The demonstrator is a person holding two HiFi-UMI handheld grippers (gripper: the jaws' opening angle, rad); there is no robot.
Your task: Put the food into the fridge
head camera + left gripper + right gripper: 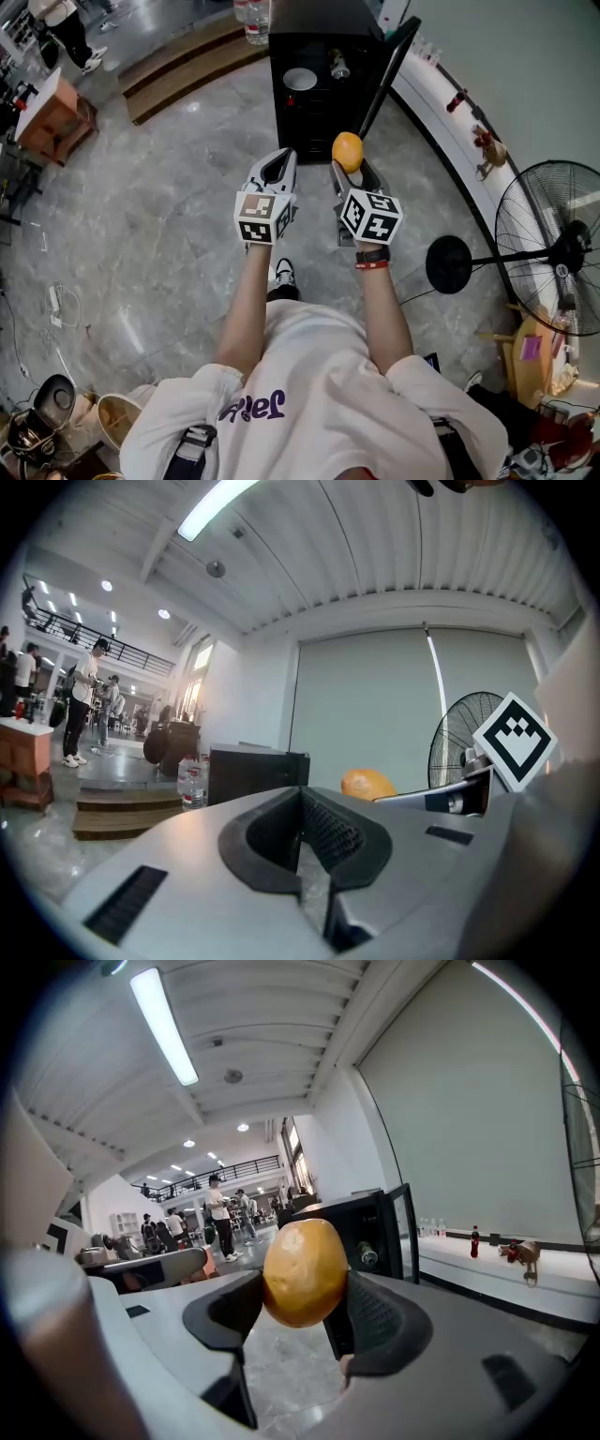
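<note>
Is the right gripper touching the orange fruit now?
Touching. The right gripper view shows the orange fruit clamped between the two pads of the right gripper, with no gap on either side.

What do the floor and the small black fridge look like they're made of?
Floor: polished grey stone or marble-look tile, judging by veining and glare. Fridge: smooth black shell, likely painted metal or plastic; the look leaves it open.

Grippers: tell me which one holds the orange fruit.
The right gripper: its jaws clamp the orange fruit, while the left gripper is shut and empty.
</note>
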